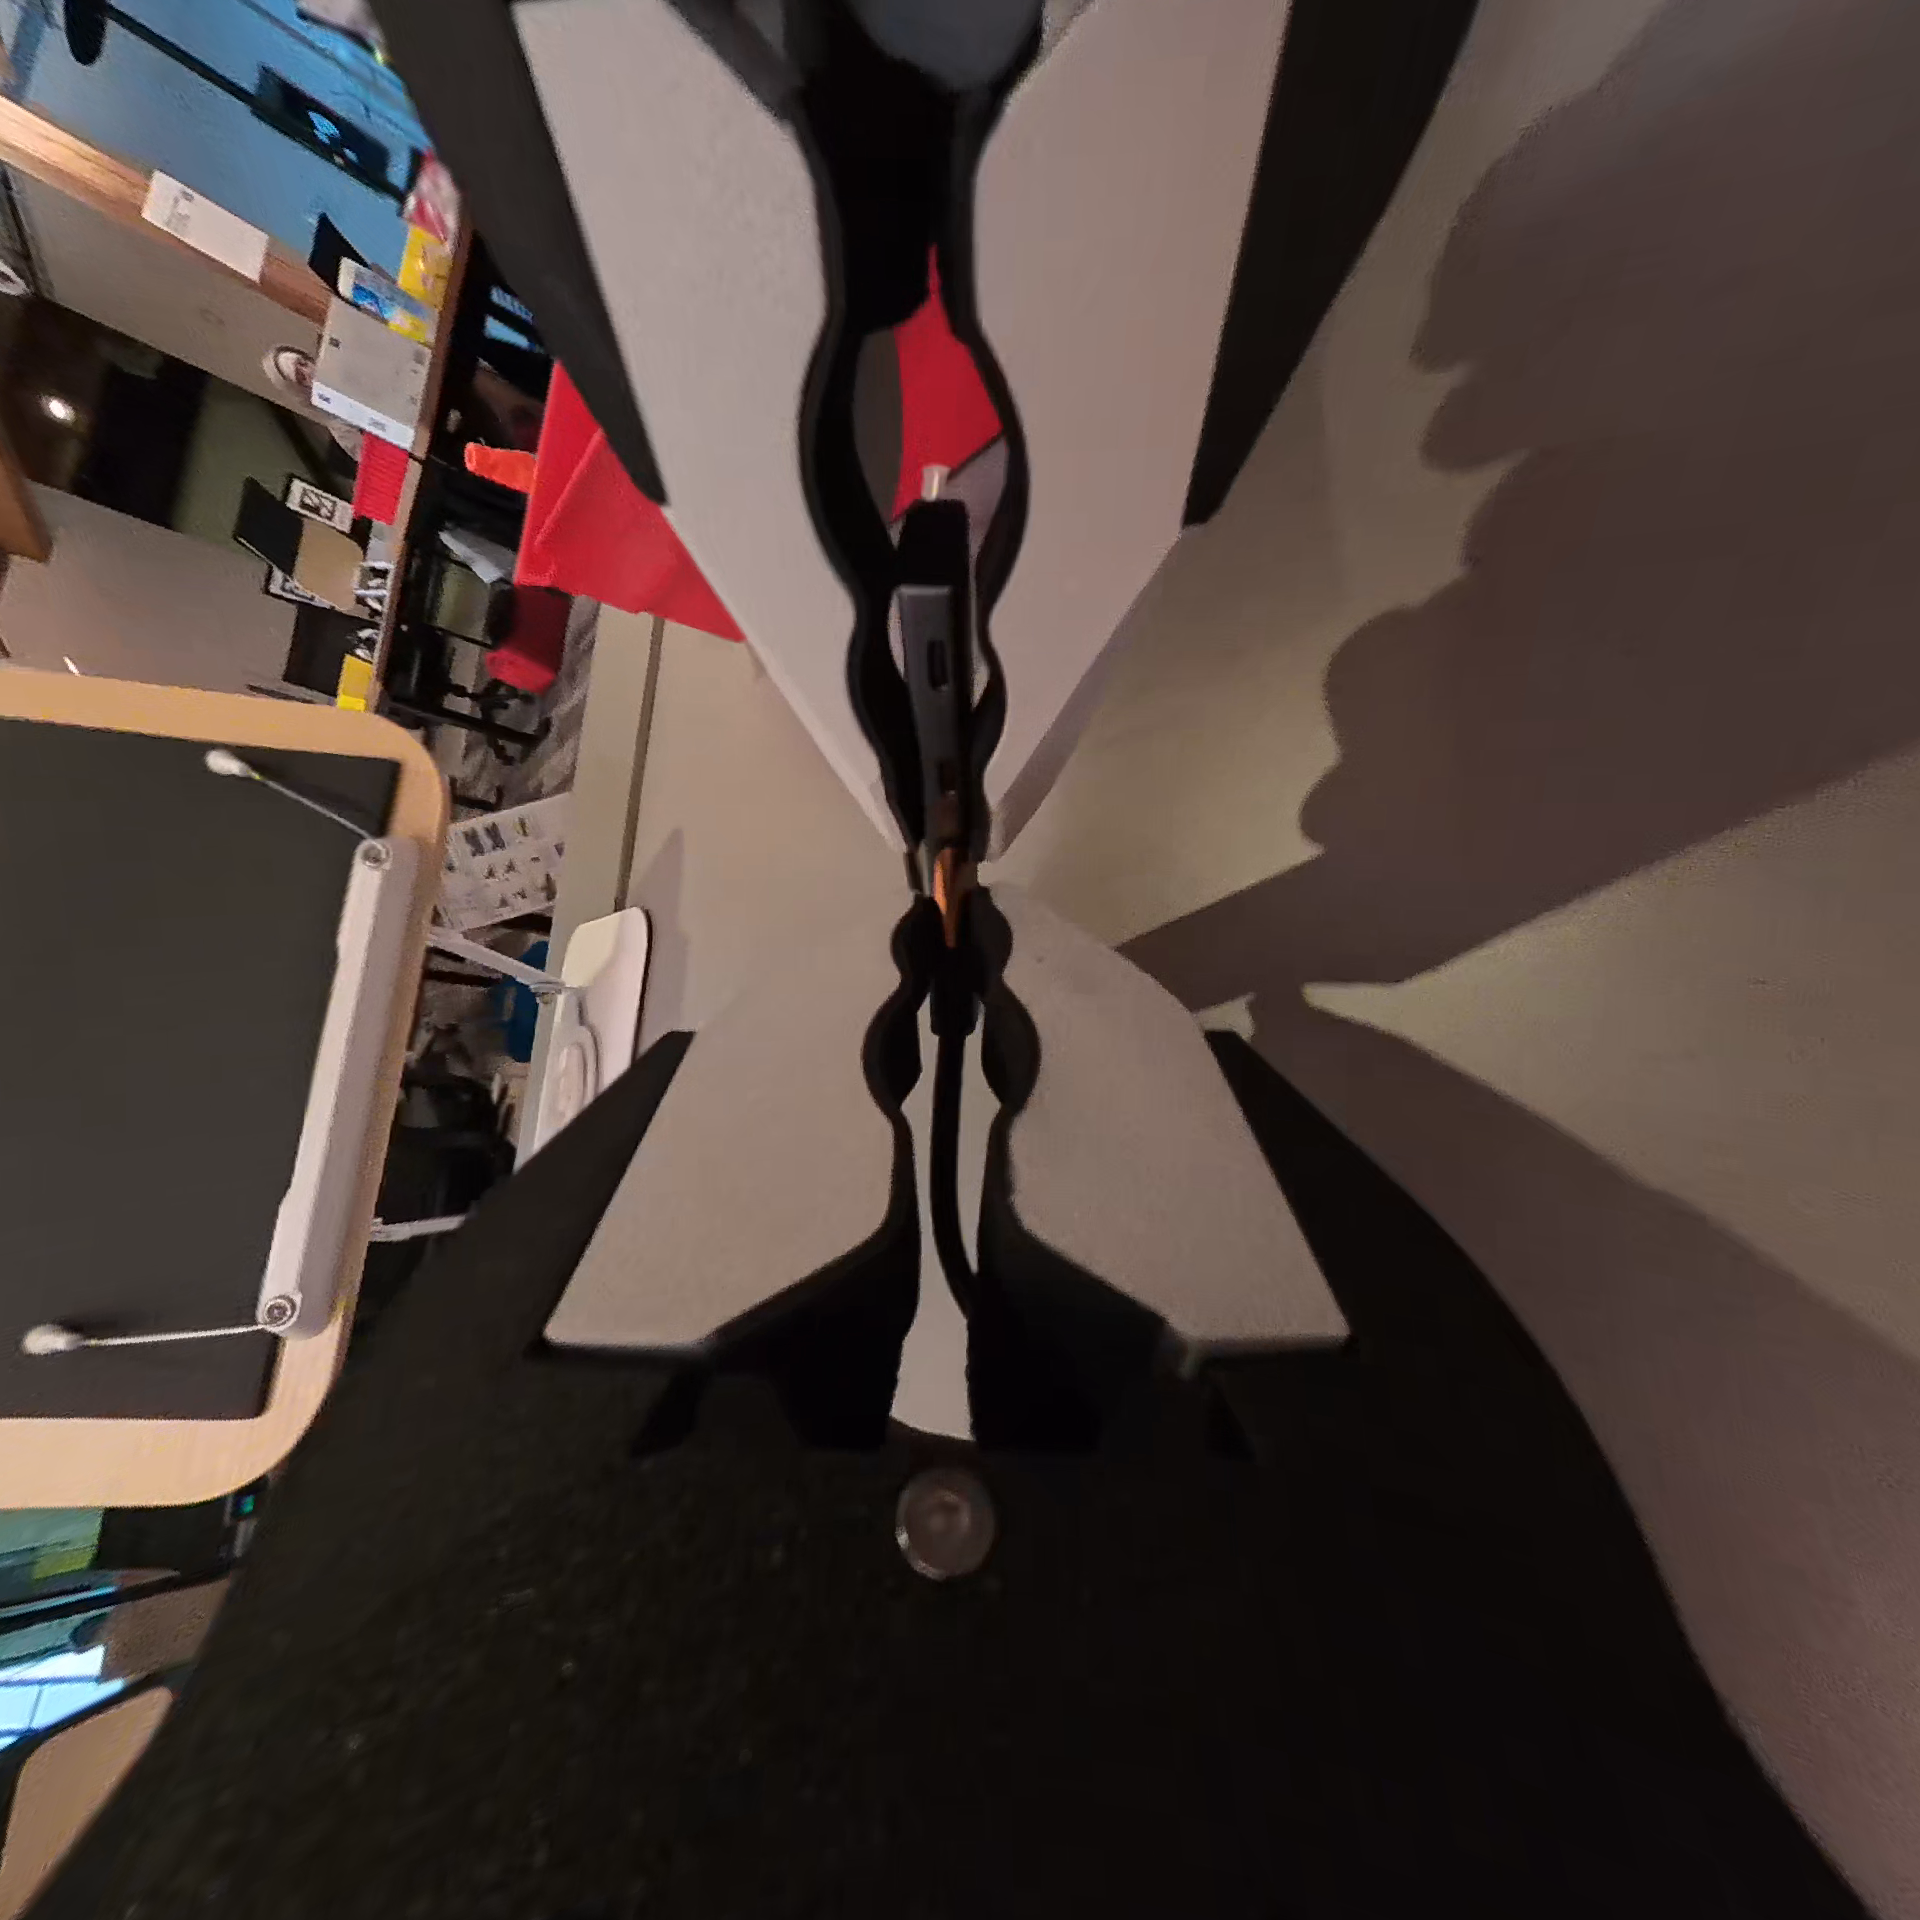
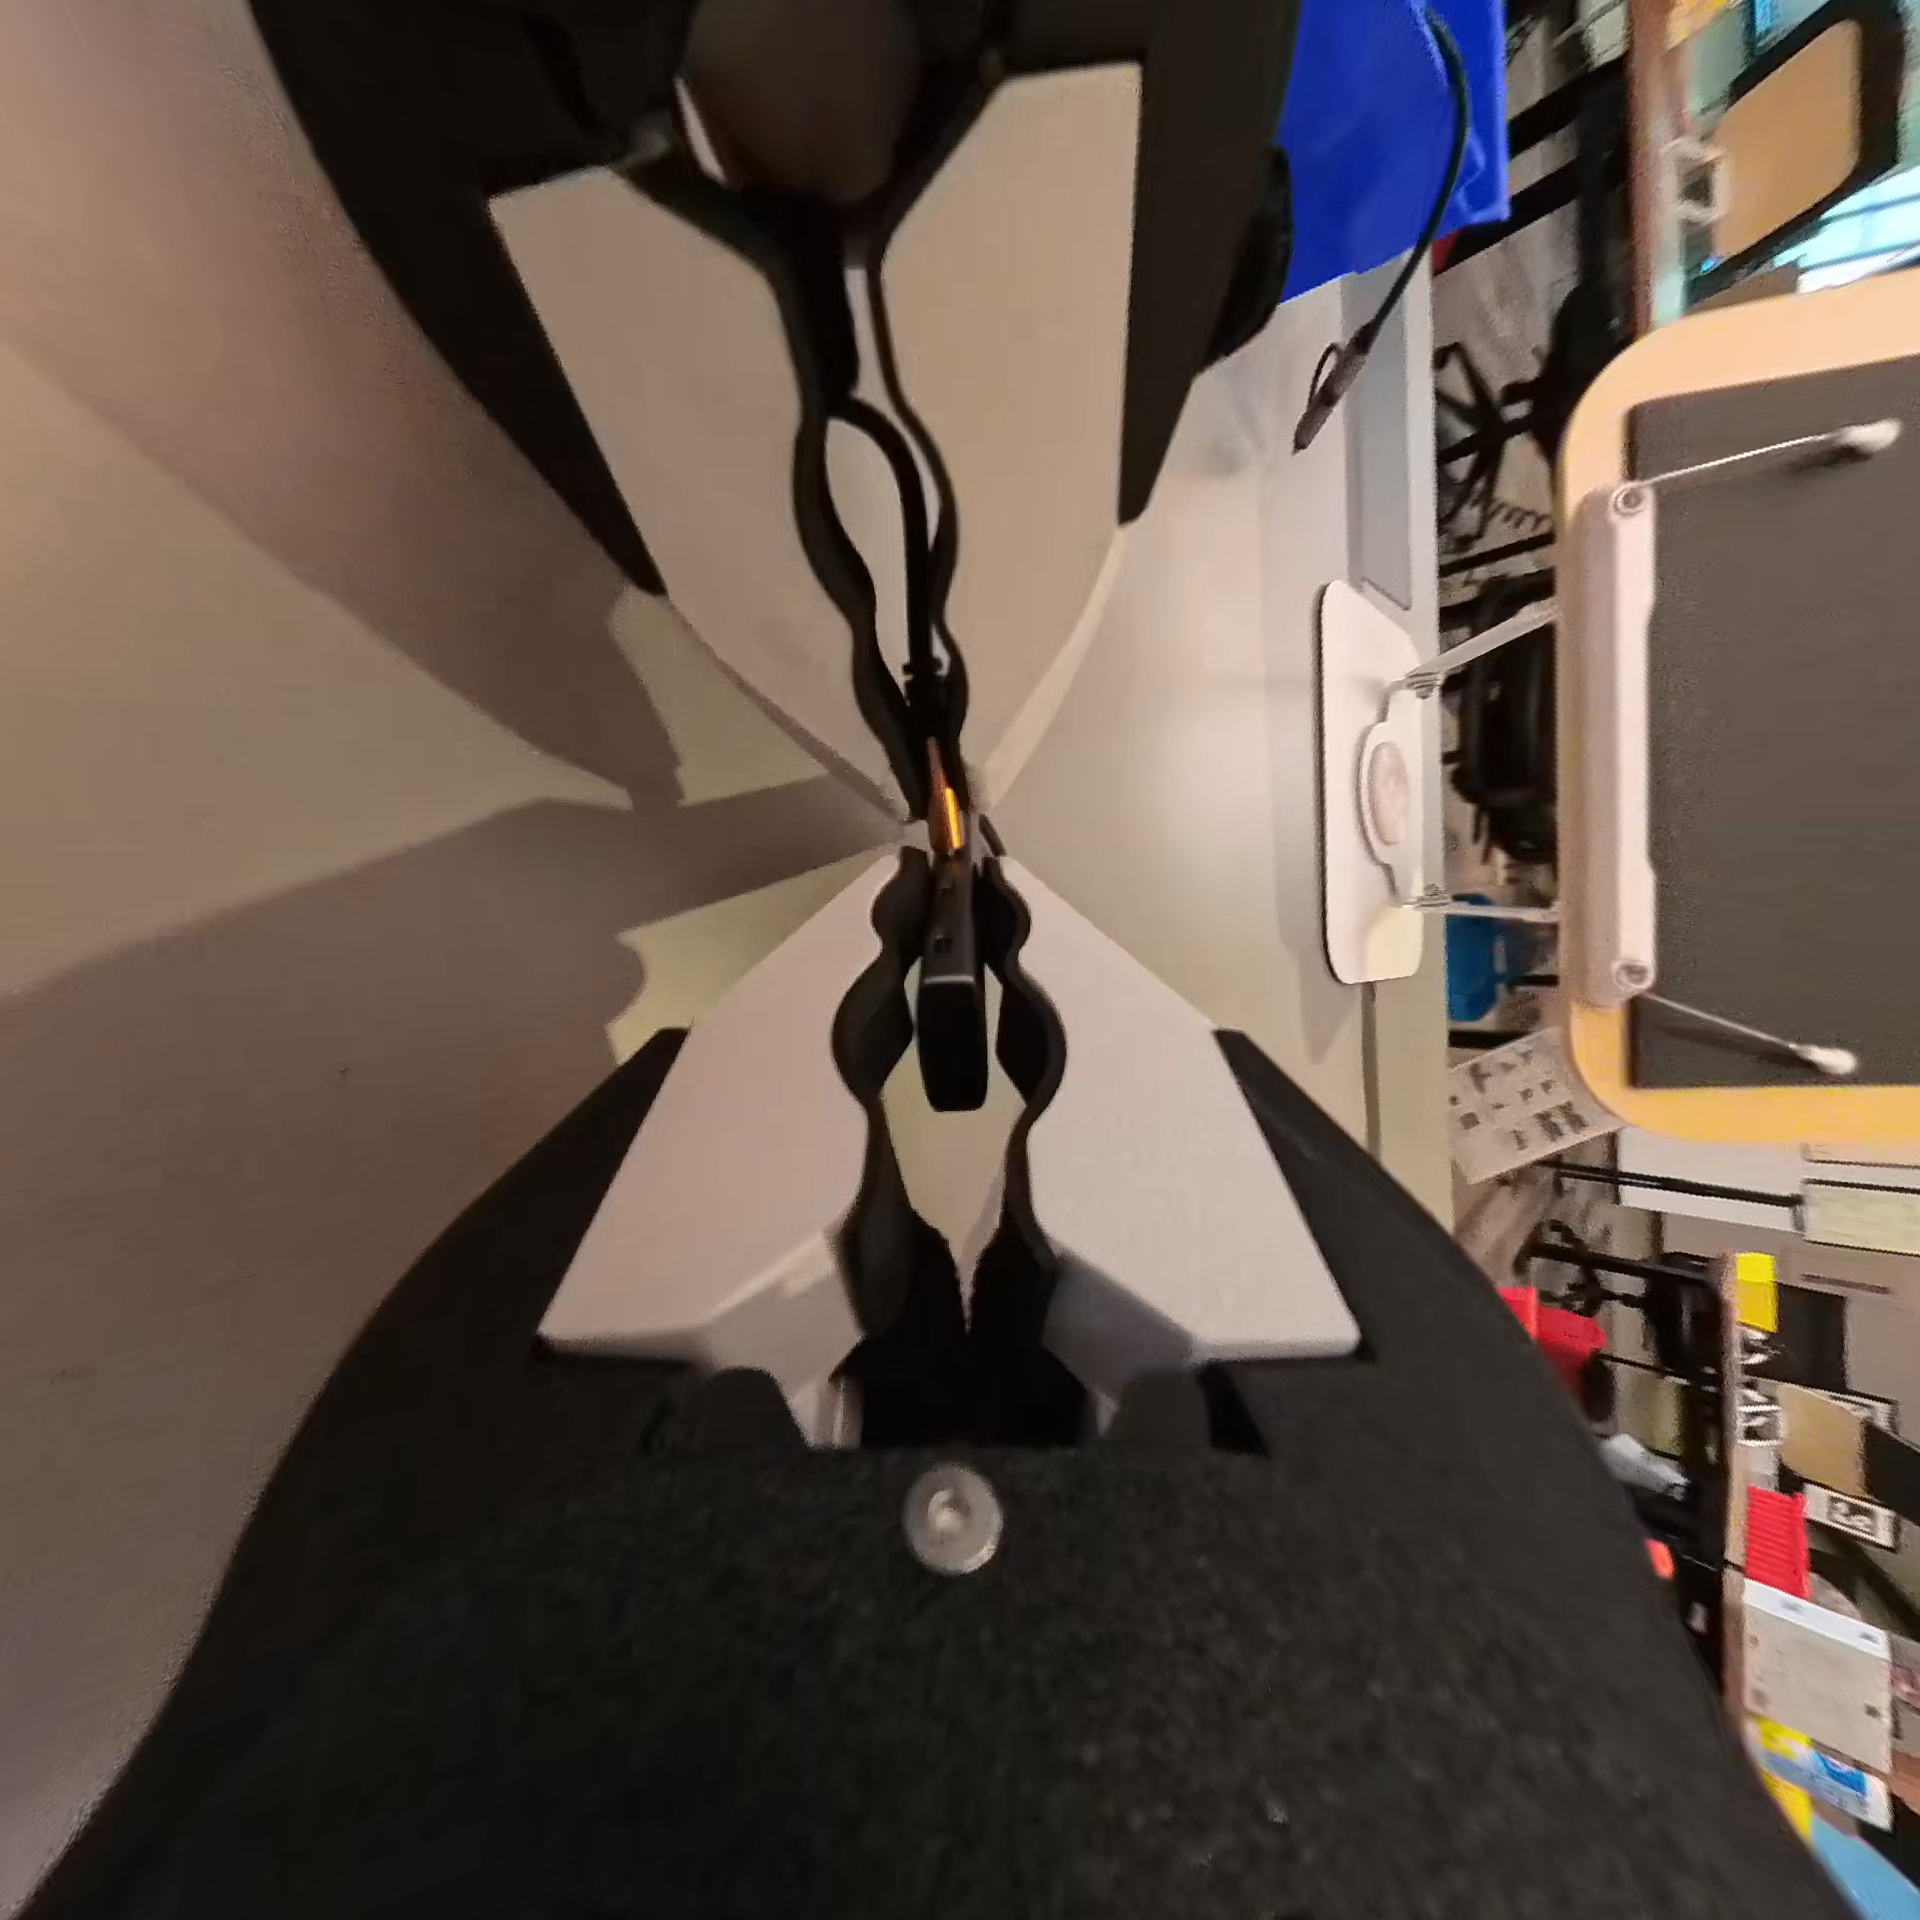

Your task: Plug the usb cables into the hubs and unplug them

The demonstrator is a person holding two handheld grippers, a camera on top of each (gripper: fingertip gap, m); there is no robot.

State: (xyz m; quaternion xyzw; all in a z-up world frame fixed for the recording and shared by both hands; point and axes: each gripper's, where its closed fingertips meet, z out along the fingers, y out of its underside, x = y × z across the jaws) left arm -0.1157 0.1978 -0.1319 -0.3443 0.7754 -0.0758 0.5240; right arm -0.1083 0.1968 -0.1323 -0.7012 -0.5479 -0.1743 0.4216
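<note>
1. The left hand-held gripper (image 1: 948,920) is clamped on a black cable (image 1: 948,1132). The cable runs lengthwise between its two fingers, and the orange-tipped plug (image 1: 948,891) sticks out just past the fingertips.
2. The plug's long axis lies along the gripper's own line and points straight at the opposing gripper. The two meet tip to tip above the pale table (image 1: 1558,935).
3. The orange tip sits at the near end of the grey adapter (image 1: 935,665), touching it or all but touching. Blur hides whether it has entered a port.
4. The right hand-held gripper (image 2: 940,868) is closed on that grey adapter (image 2: 951,1018), a slim bar. The bar's length runs along the fingers and its far end faces the plug (image 2: 945,805).
5. Both grippers are equally close to the joint, since it lies between their fingertips.
6. Room around them:
   - The table beneath the joint carries only shadows.
   - Toward the table's far edge lie a white stand base (image 2: 1361,790) and a loose dark cable (image 2: 1351,353), both well apart from the grippers.
   - A wood-framed dark panel (image 2: 1766,727) hangs beyond that edge.
</note>
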